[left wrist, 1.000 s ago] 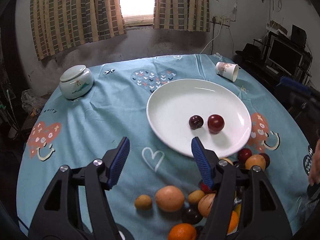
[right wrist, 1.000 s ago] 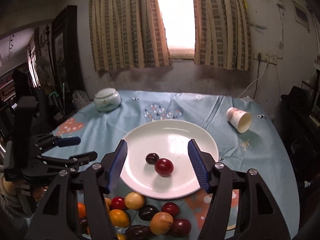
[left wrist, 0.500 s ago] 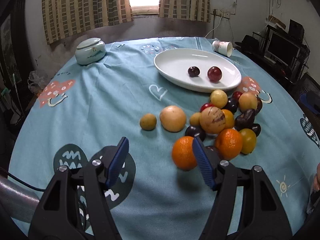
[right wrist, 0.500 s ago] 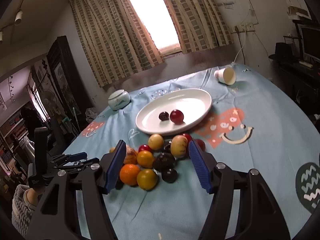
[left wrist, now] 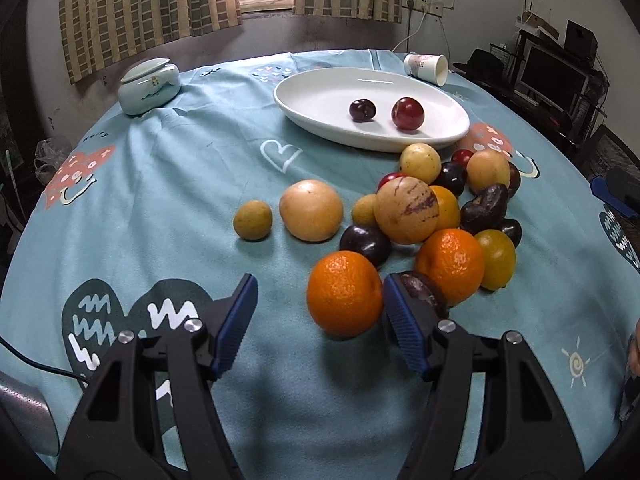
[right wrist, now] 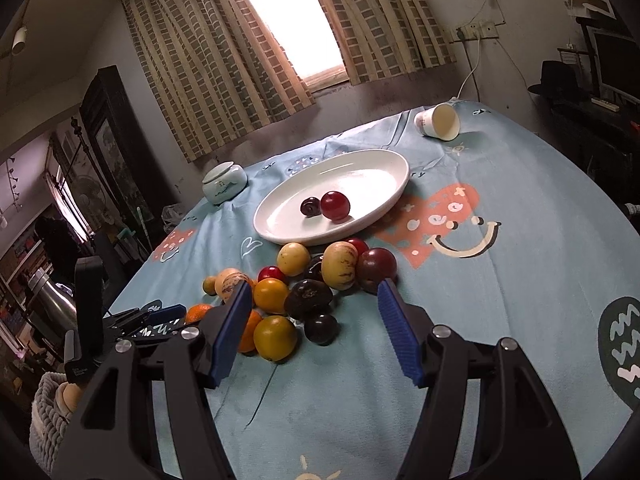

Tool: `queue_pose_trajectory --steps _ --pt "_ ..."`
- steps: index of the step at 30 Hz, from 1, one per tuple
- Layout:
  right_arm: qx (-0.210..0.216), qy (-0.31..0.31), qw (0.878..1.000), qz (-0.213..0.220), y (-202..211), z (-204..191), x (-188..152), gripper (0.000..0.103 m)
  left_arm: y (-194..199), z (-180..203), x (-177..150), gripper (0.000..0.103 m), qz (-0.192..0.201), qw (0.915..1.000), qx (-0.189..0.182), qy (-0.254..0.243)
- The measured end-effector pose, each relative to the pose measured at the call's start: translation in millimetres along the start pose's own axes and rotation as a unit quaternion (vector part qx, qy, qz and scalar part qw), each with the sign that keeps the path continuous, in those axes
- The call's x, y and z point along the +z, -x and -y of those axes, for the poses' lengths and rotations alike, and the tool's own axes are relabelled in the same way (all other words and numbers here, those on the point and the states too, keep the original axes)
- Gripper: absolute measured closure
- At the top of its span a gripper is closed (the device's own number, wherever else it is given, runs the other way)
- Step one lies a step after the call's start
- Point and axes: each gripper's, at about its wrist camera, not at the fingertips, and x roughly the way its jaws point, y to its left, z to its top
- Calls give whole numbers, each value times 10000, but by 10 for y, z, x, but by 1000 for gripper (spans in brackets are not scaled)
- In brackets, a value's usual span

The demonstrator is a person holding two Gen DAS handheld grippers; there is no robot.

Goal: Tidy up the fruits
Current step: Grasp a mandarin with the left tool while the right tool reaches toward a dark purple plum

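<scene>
Compared with half a second back, both grippers have moved in closer to the fruit pile. The left gripper [left wrist: 320,316] now sits right at the near edge of the pile, jaws wide apart with nothing in them. The nearest orange [left wrist: 345,294] is just off its right finger, mostly inside the gap but not pinched. A dark plum [left wrist: 420,294] peeks out behind that same finger.

The right gripper [right wrist: 314,328] is also spread open and empty. A yellow fruit [right wrist: 275,337] and a small dark plum [right wrist: 321,329] sit between its blue pads, further out toward the tips.

The white plate [left wrist: 320,96] holds 2 fruits: a dark cherry-like one [left wrist: 362,110] and a red plum [left wrist: 407,113]. The rest of the pile lies on the blue tablecloth [left wrist: 180,184] just in front of the plate.
</scene>
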Motion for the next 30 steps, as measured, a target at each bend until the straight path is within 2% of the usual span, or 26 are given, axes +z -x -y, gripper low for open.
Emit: queue_pose_trajectory --steps 2,4,6,15,19,25,30 --pt "-7 17 10000 -8 0 -1 -4 37 -20 -11 1 42 0 9999 -120 48" --pt "-4 45 10000 -48 -14 0 -10 37 -40 -22 8 59 -22 9991 -412 127" --pt "-2 56 10000 -64 -21 -2 -16 37 -48 0 17 63 3 9989 -461 102" --pt "-80 218 9996 -157 -66 -61 -58 37 39 80 -71 65 56 9995 -300 -72" --pt "-105 501 9979 -405 -171 -171 -115 37 145 1 -165 66 90 9998 -159 25" --pt "-531 1083 9885 -911 -426 -367 -283 37 228 -84 -199 65 217 9996 -82 135" --pt "-762 1037 9876 -903 -534 -308 -203 38 234 -119 -200 65 249 9994 -171 192"
